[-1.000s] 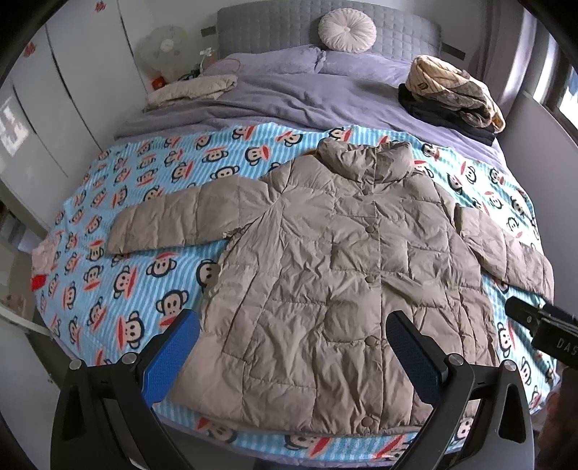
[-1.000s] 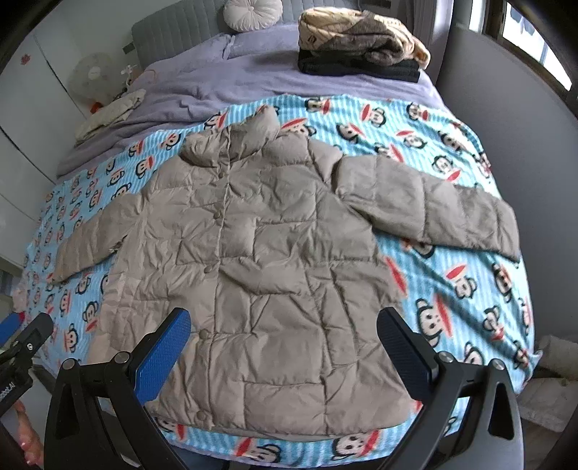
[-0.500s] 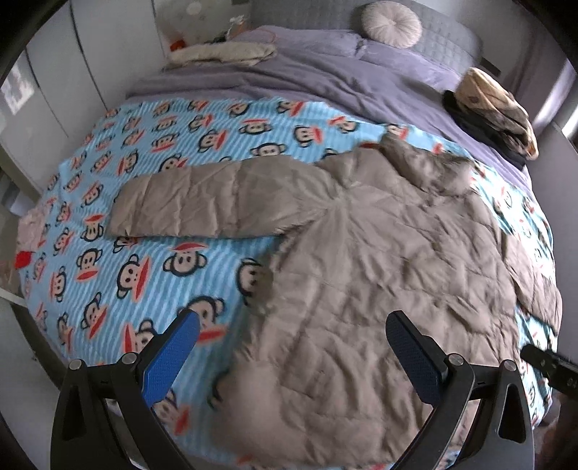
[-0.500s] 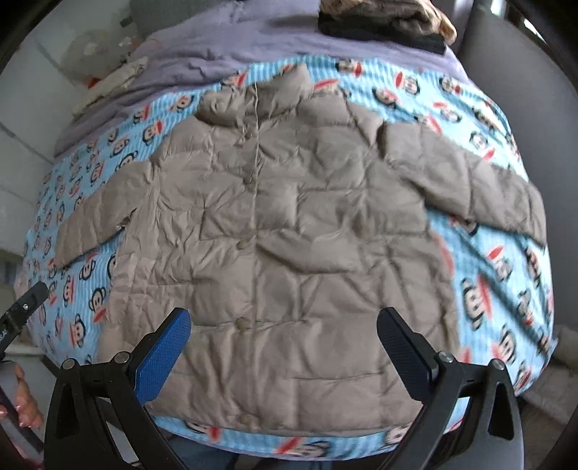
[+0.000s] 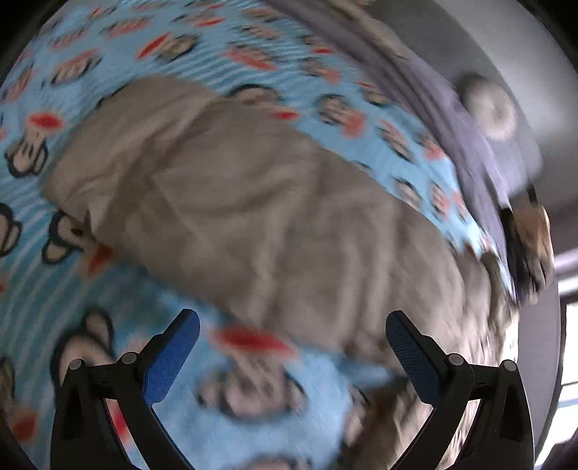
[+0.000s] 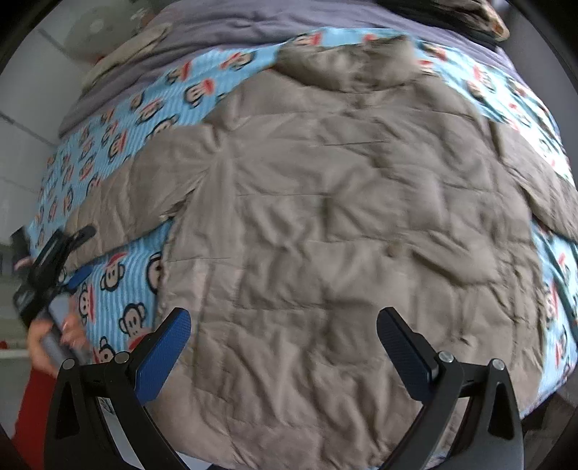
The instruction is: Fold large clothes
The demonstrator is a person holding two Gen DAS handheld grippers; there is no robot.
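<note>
A grey-brown puffer jacket [image 6: 343, 224] lies spread flat, front up, on a blue monkey-print sheet [image 6: 115, 282] on the bed. My right gripper [image 6: 283, 347] is open and empty, low over the jacket's lower body. My left gripper [image 5: 292, 354] is open and empty, close above the sheet just short of the jacket's left sleeve [image 5: 216, 202]; this view is blurred. The left gripper also shows at the left edge of the right wrist view [image 6: 57, 253], beside the sleeve's cuff end.
A purple duvet [image 6: 253, 21] covers the head of the bed. A round cushion [image 5: 487, 108] and a pile of folded clothes [image 5: 531, 246] lie at the far end. The bed's edge runs at lower right [image 6: 542, 390].
Both grippers have moved in closer to the bed. The left one has swung left and down toward the sleeve; the right one has dropped lower over the jacket's body. Both stay open.
</note>
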